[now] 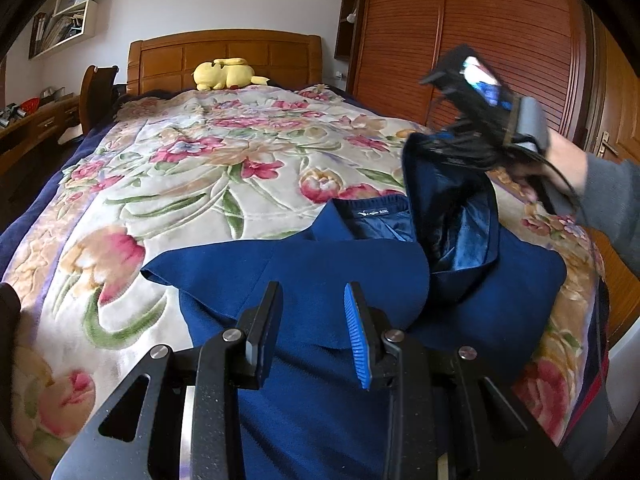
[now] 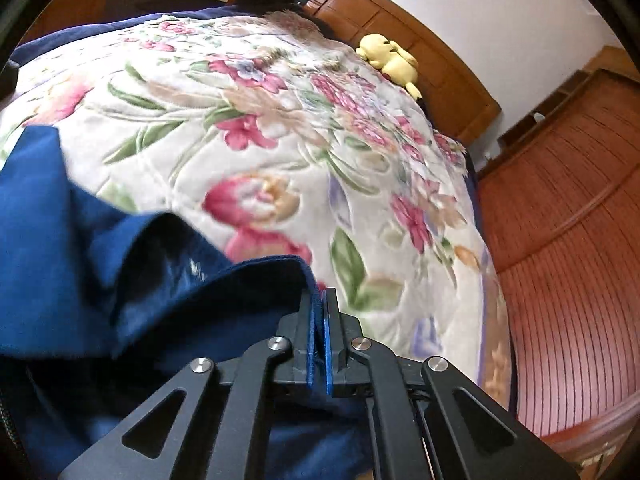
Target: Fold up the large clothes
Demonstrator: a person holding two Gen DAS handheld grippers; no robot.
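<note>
A dark blue jacket [image 1: 304, 276] lies on the floral bedspread [image 1: 192, 184], collar toward the headboard. My left gripper [image 1: 314, 300] is open and empty, hovering just above the jacket's front panel. My right gripper [image 2: 319, 300] is shut on an edge of the jacket [image 2: 120, 272] and lifts it off the bed. In the left wrist view the right gripper [image 1: 444, 148] holds the right front panel up, showing the shiny blue lining [image 1: 460, 220].
A yellow plush toy [image 1: 226, 74] lies by the wooden headboard [image 1: 224, 54]. A wooden wardrobe [image 1: 480, 40] stands along the bed's right side. A desk [image 1: 36, 120] and chair stand at the left. The bedspread [image 2: 280, 120] stretches beyond the jacket.
</note>
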